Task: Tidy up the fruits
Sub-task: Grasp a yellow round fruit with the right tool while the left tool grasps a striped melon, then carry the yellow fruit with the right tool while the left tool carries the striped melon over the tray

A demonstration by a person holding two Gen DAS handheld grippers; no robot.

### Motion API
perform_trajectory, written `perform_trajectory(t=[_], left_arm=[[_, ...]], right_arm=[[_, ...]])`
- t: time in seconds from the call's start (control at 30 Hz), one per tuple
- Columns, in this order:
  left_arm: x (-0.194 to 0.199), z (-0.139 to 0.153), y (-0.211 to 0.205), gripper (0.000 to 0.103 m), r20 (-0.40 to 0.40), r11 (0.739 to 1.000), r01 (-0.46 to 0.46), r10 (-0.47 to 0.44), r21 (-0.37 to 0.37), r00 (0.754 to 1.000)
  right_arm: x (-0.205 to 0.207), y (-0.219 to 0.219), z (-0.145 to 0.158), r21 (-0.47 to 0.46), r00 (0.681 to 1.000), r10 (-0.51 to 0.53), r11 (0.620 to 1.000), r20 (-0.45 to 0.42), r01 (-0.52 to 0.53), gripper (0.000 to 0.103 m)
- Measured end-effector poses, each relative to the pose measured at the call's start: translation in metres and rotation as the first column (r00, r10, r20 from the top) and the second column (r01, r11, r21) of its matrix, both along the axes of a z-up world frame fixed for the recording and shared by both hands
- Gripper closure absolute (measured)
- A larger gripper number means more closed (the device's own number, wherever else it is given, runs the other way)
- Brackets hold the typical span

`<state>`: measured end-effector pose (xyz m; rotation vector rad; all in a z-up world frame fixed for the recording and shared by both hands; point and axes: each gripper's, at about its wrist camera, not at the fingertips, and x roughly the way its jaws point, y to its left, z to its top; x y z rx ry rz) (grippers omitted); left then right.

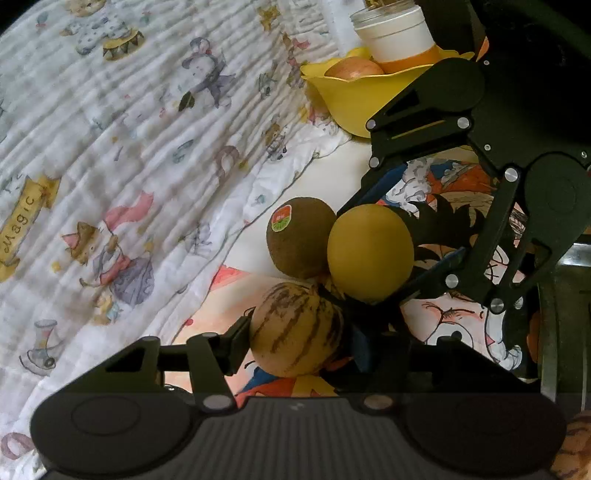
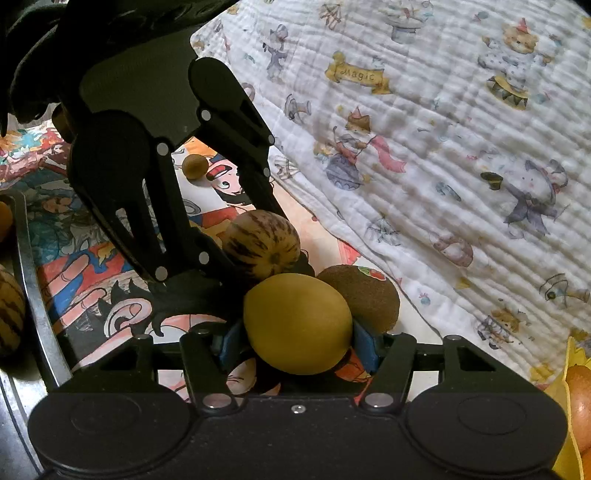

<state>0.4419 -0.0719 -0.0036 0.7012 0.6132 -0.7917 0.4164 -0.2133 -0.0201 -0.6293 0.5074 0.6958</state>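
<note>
Nearest the left wrist camera, a striped tan-and-brown fruit [image 1: 297,328] is clamped by the left gripper [image 1: 295,332], its left pad pressed to the fruit's side and the far pad hidden behind it. In the right wrist view, a smooth yellow fruit [image 2: 297,323] is likewise held between the blue-padded fingers [image 2: 364,341] of the right gripper [image 2: 297,343], both pads being seen against its flanks. The two held fruits are crowded together on a cartoon-printed mat [image 1: 454,321], and a brown kiwi [image 1: 299,236] is found just beside them, touching the yellow fruit. A small red-and-green sticker [image 1: 281,218] is carried by the kiwi; its lettering is too small to be read. Left of the mat, a white quilted blanket [image 1: 129,147] printed with circus animals is spread, and a yellow banner on it [image 1: 22,225] is marked "Magic". Farther off in the left wrist view, a yellow bowl [image 1: 347,99] is set at the blanket's edge, with an apple-like fruit [image 1: 354,68] and a white cup with an orange band [image 1: 395,33] inside it. In the right wrist view, a small brown round fruit [image 2: 194,167] lies apart on the mat, and a metal rim [image 2: 31,280] is seen at the left edge.
</note>
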Motion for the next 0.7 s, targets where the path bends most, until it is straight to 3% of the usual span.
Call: perform_trajectory(t=[0.33,0.7], left_arm=[[-0.004,0.000,0.009,0.045,0.011,0.997,-0.064,0.064,-0.035,0.998],[-0.002,0.016,0.034,0.045,-0.143,0.955,-0.252,0.231,-0.154,0.962]], right_arm=[[-0.002,-0.005,-0.001,0.041,1.000,-0.022,0.999,-0.007,0.023,0.041],[-0.014,-0.012,0.005,0.097,0.998,-0.047,0.994,-0.036,0.051,0.041]])
